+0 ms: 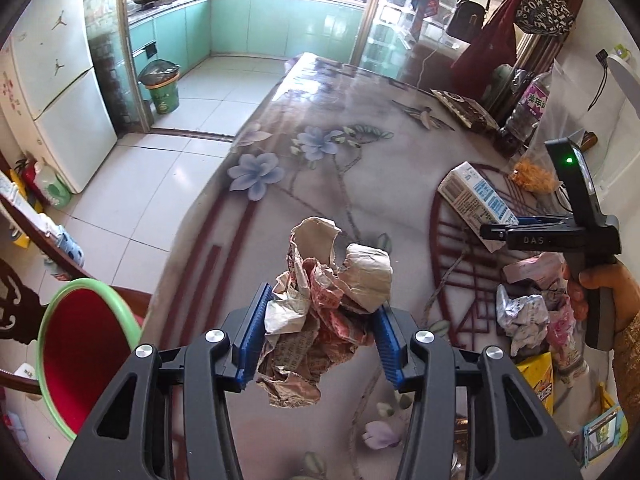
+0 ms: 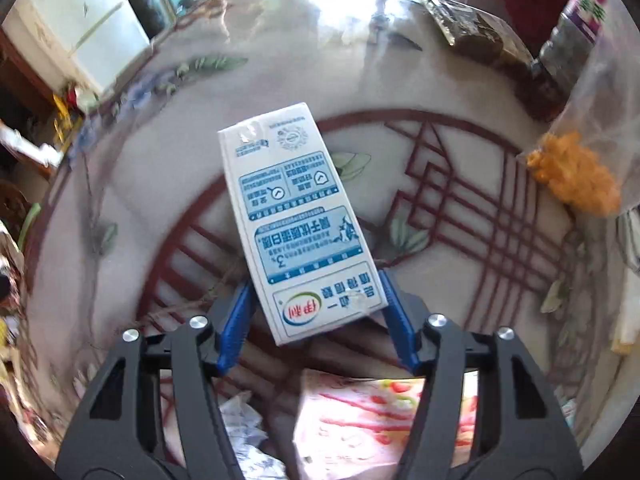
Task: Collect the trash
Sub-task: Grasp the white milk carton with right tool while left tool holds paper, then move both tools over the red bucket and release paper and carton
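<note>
A crumpled wad of newspaper (image 1: 332, 280) sits between the blue pads of my left gripper (image 1: 322, 298), which is shut on it above the near edge of the flowered table (image 1: 320, 184). To the lower left stands a red bin with a green rim (image 1: 94, 282), beside the table edge. A white and blue milk carton (image 2: 296, 216) is clamped at its near end in my right gripper (image 2: 315, 280). The left wrist view shows the same carton (image 1: 472, 196) and right gripper (image 1: 496, 234) at the right, a hand on the handle.
More litter lies near the right gripper: a crumpled silvery wad (image 1: 520, 316), a pink wrapper (image 2: 380, 412) and a yellow packet (image 1: 540, 380). A bag of orange snacks (image 2: 576, 176), a bottle (image 1: 528, 108) and a dark packet (image 1: 464, 110) line the far right. A wooden chair stands at left.
</note>
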### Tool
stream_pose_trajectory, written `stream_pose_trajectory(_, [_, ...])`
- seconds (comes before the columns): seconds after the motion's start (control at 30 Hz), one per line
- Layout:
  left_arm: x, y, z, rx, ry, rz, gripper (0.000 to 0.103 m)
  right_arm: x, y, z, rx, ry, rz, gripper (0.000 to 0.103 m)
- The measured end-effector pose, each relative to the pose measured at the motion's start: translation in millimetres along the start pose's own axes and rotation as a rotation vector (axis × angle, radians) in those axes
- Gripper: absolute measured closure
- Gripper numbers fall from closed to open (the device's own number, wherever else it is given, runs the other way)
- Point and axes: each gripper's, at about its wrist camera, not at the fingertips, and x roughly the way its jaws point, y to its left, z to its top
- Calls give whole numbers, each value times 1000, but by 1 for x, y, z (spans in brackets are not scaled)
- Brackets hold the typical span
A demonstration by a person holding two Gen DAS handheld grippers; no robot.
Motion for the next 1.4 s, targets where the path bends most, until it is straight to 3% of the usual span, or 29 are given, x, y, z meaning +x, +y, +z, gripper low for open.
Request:
stream_pose_trajectory(0.3, [-20,16,-4,-32,-49,3,57,-65,16,-29,93,-138,118,51])
stream_pose_trajectory(0.67, [-57,26,-24,-24,-112,0,57,-112,78,-86,125,-176,268,52])
stream_pose_trajectory(0.93, [-80,55,-51,-48,-128,33,57,-125,119,-105,108,-177,308,52])
stream_pose_trajectory(1.4, [-103,138,-78,-127,-129,74,57,-132,196,-110,67,-170,316,52])
